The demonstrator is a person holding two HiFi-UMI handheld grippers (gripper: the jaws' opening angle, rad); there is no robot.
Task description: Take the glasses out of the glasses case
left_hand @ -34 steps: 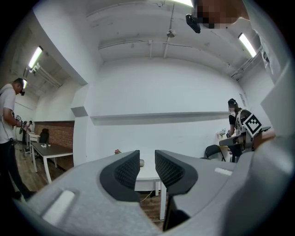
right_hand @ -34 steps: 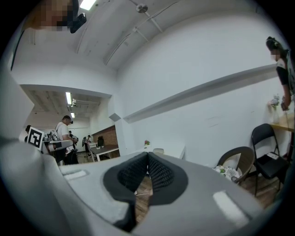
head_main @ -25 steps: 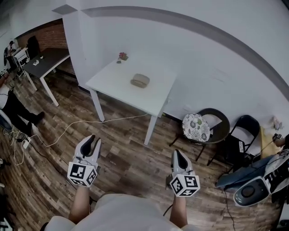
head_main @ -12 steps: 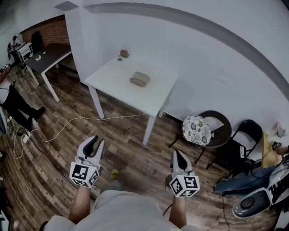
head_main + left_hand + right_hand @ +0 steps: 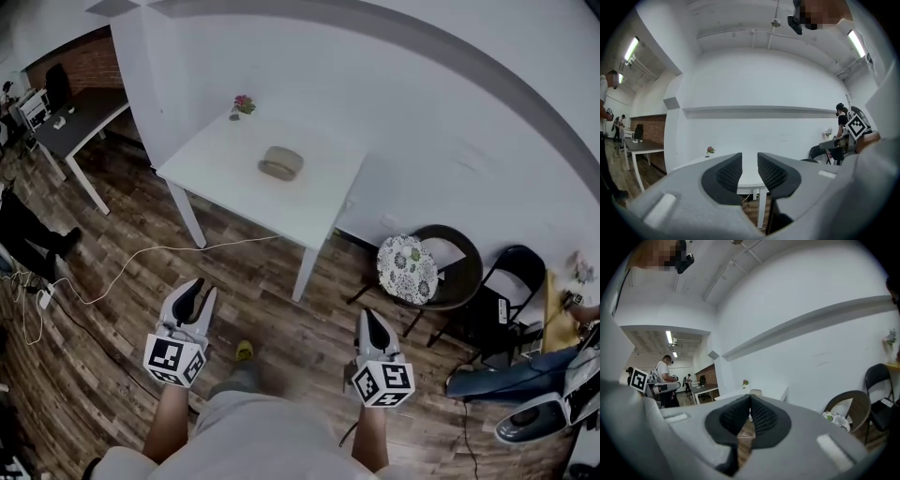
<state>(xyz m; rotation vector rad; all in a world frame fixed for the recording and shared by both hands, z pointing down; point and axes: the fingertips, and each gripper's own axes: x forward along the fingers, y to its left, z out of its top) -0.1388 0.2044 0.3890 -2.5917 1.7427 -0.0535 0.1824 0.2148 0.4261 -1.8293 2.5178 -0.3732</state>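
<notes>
The tan glasses case (image 5: 281,163) lies closed on the white table (image 5: 225,173), well ahead of both grippers. It also shows small and far off in the right gripper view, as the case (image 5: 755,392) just above the jaw tips. My left gripper (image 5: 201,289) is held level over the wooden floor, jaws apart with nothing between them (image 5: 749,161). My right gripper (image 5: 368,314) is beside it, its pads meeting at the tips (image 5: 750,399) and holding nothing. The glasses are not visible.
A small flower pot (image 5: 243,104) stands at the table's far corner. Right of the table are a round chair with a floral cushion (image 5: 407,264) and a black folding chair (image 5: 502,300). A cable (image 5: 141,258) trails over the floor. A dark desk (image 5: 75,117) stands far left.
The table and case have come nearer and slid left in the head view. A foot in a yellowish shoe now shows between the grippers. Both jaws are unchanged.
</notes>
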